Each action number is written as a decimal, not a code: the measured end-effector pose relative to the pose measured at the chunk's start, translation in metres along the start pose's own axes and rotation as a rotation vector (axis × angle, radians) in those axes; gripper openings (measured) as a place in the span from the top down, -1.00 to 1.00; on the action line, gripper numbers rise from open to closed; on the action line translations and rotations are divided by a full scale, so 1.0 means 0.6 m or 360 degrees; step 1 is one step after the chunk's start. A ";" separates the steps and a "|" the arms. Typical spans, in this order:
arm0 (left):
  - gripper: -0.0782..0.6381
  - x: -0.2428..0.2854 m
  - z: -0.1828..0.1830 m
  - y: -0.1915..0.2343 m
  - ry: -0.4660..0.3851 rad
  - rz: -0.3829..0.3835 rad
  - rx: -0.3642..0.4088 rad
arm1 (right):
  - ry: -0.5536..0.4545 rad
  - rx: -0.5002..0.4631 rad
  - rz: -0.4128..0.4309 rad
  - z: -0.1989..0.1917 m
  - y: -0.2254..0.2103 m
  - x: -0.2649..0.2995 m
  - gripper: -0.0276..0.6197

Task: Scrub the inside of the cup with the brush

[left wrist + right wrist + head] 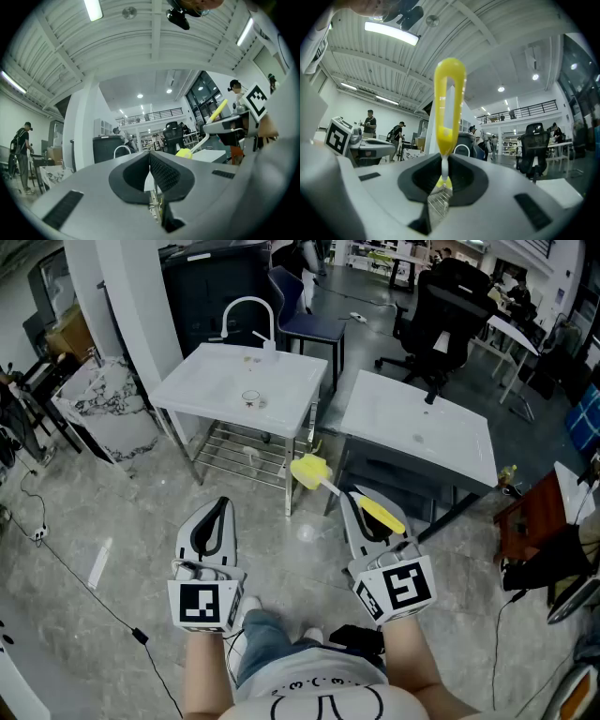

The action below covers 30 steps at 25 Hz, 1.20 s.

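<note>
A small clear cup (250, 397) stands on the white sink table (281, 371), far ahead of both grippers. My right gripper (349, 495) is shut on the thin white neck of a yellow brush (310, 471). The brush head points toward the tables, and its looped yellow handle (449, 101) rises in front of the right gripper view. The brush (185, 152) also shows to the right in the left gripper view. My left gripper (223, 504) is held level beside the right one. Its jaws (150, 161) are shut with nothing between them.
A curved faucet (247, 309) stands at the sink table's back edge, with a wire shelf (239, 452) beneath. A second white table (417, 423) is to the right, with a black office chair (444, 306) behind. A marbled bag (108, 409) and floor cables (84, 587) lie on the left.
</note>
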<state>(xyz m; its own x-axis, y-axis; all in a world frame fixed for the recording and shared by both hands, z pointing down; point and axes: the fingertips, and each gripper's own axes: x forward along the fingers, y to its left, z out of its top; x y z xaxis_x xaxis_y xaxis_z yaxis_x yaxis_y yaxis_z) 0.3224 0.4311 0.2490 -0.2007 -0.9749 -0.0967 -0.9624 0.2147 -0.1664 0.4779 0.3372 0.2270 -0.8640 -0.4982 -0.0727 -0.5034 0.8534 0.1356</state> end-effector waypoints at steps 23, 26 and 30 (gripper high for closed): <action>0.73 0.131 -0.058 0.266 -0.0029 -0.0094 -0.0012 | 0.0029 0.0023 -0.0137 -0.012 0.095 0.260 0.78; 0.73 0.156 -0.067 0.306 -0.0042 -0.0119 -0.0030 | 0.0045 0.0006 -0.0148 -0.017 0.114 0.306 0.78; 0.73 0.181 -0.087 0.345 -0.0039 -0.0134 -0.0052 | 0.0070 -0.0004 -0.0158 -0.028 0.126 0.355 0.78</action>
<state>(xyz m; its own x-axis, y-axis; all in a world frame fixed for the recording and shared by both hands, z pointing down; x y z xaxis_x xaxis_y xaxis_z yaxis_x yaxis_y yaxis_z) 0.0921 0.3666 0.2554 -0.1147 -0.9876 -0.1075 -0.9812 0.1295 -0.1428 0.2559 0.2932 0.2382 -0.8087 -0.5867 -0.0423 -0.5866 0.7990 0.1323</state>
